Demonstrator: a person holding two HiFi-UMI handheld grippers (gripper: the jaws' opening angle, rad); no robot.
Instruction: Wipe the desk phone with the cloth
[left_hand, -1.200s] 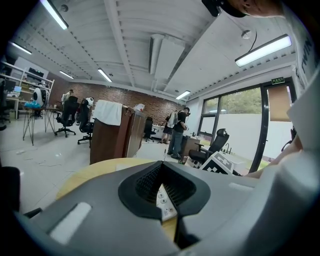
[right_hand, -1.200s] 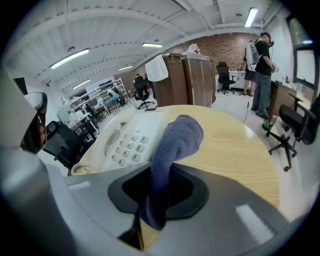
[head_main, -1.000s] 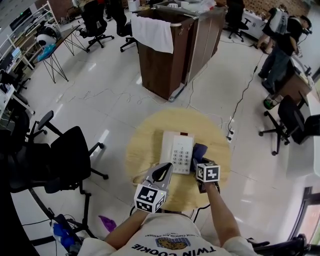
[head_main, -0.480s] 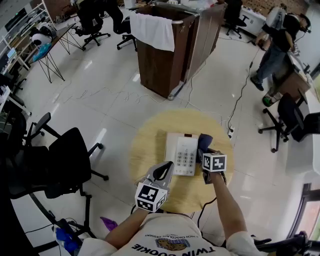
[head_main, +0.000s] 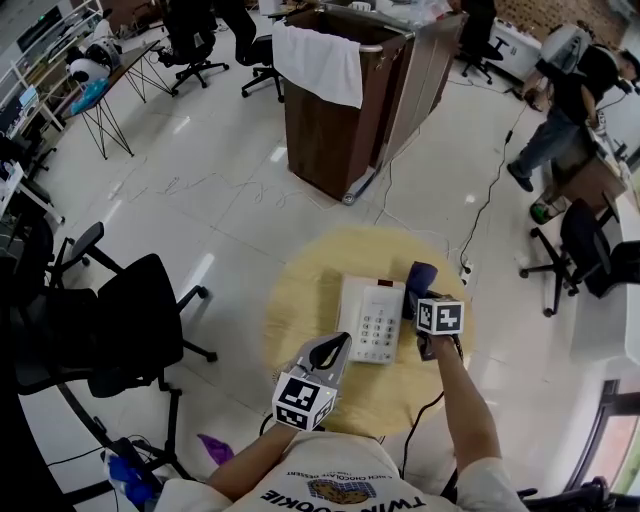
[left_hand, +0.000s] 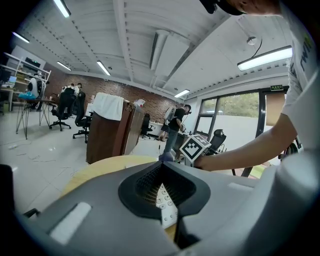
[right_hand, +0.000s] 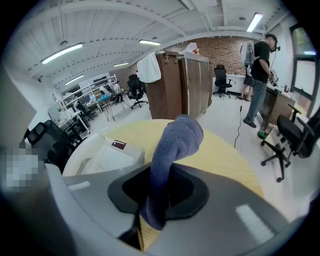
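A white desk phone (head_main: 375, 318) lies on the round wooden table (head_main: 300, 300), keypad up. My right gripper (head_main: 428, 300) is just off the phone's right side, shut on a blue-grey cloth (head_main: 420, 277) that sticks up past its jaws. In the right gripper view the cloth (right_hand: 172, 150) rises between the jaws, with the phone (right_hand: 107, 155) to the left. My left gripper (head_main: 335, 348) hovers at the phone's near left corner with its jaws together and nothing in them. The phone's keypad (left_hand: 164, 200) shows through its jaws.
A brown cabinet (head_main: 340, 120) with a white towel (head_main: 318, 62) draped on it stands beyond the table. A black office chair (head_main: 140, 320) is on the left and another (head_main: 590, 245) on the right. A cable (head_main: 485, 200) runs over the floor. A person (head_main: 565, 90) stands at the far right.
My right gripper has carried the cloth along the phone's right side, away from me. The left gripper has stayed near the phone's near left corner.
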